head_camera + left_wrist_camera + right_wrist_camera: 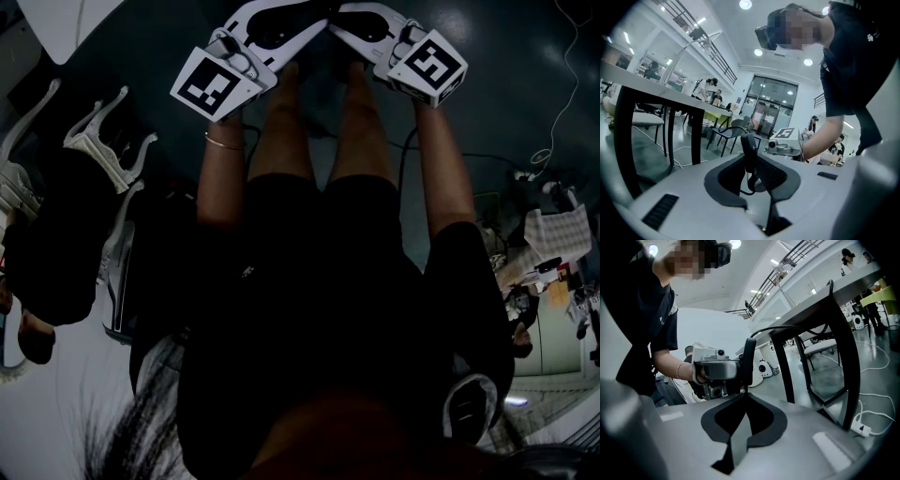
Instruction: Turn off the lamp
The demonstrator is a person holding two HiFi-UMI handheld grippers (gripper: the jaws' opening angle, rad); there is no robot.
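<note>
Holding left gripper [749, 149] and right gripper [748, 358] closed, empty, well apart from spindly lamp [693, 42]; probably light, tippy, so tap switch softly.

Left gripper [314, 23] and right gripper [349, 28] point tip to tip above bare legs [323, 131]

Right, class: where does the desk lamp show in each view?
Head view: not in it.
Left gripper view: desk lamp upper left, on the table.
Right gripper view: desk lamp upper right, on the table.
Shared landmark: that black-legged table.
</note>
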